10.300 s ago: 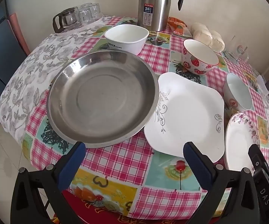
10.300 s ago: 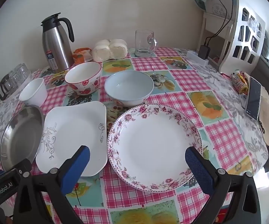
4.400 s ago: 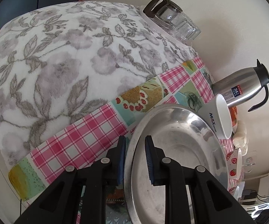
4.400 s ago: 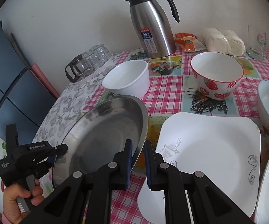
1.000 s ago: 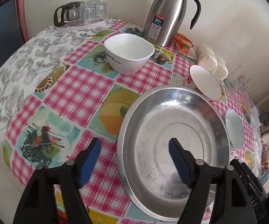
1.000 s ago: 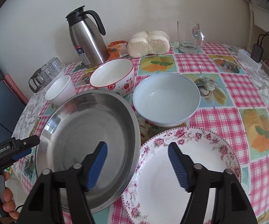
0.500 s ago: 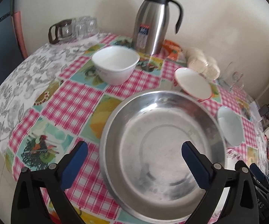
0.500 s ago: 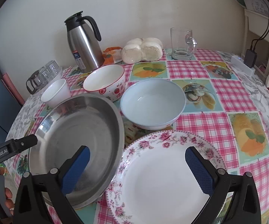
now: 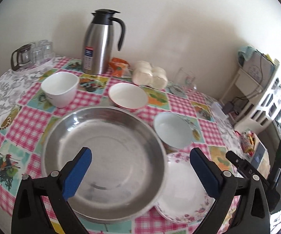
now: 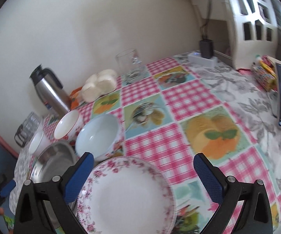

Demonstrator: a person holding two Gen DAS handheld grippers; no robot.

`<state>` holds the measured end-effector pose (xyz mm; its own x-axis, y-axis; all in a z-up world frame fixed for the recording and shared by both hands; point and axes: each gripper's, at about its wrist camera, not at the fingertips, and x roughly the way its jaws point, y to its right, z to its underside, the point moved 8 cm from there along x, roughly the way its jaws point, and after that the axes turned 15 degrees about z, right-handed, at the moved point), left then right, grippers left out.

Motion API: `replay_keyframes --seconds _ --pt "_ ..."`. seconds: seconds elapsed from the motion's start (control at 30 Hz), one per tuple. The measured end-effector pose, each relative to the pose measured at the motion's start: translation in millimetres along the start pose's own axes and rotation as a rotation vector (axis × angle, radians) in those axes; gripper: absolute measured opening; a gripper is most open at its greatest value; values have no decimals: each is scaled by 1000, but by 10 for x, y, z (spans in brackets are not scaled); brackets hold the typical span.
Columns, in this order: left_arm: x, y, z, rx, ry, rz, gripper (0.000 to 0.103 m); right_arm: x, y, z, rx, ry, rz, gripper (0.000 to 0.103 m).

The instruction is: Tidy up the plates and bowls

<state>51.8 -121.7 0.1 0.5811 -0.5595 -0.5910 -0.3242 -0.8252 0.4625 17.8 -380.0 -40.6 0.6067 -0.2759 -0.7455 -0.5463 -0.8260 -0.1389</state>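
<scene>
Two tools hang over the table [image 9: 33, 117] with jaws spread wide and nothing between them: the left tool [image 9: 140, 172] above the steel plate [image 9: 103, 156], the right tool [image 10: 143, 176] above the floral plate [image 10: 124, 195]. The steel plate looks light, stiff and slick, so it is best pinched at its rim. It overlaps the floral plate's edge. That china plate, likely heavier and breakable, also wants a rim grip. Just behind stand a pale blue bowl [image 9: 172, 129], a strawberry bowl [image 9: 127, 95] and a white bowl [image 9: 59, 88], crowding any lift. Farther back are a steel flask [image 9: 98, 42] and a glass mug [image 10: 129, 66].
</scene>
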Motion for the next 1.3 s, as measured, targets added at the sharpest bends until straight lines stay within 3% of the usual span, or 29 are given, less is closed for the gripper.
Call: replay_keyframes --seconds 0.17,0.37,0.53,0.63,0.77,0.97,1.03,1.17,1.3 --pt "87 352 176 38 -57 69 100 40 425 -28 107 -19 21 103" --pt "254 679 502 48 -169 152 100 149 504 80 124 -86 9 103" --pt "392 791 764 67 -257 137 100 274 417 251 71 -157 22 101" --pt "432 766 878 22 -294 138 100 335 365 343 50 -196 7 99" --pt "492 641 1014 -77 -337 131 100 403 326 446 35 -243 1 87" --pt "531 509 1080 -136 -340 95 100 495 288 558 36 -306 -28 80" --pt "559 451 1097 -161 -339 84 96 511 259 593 23 -320 -40 78" --pt "637 312 1195 -228 -362 56 84 525 180 638 -12 -330 -57 62" --pt "712 192 1283 -264 -379 23 66 537 98 681 -41 -345 -78 48"
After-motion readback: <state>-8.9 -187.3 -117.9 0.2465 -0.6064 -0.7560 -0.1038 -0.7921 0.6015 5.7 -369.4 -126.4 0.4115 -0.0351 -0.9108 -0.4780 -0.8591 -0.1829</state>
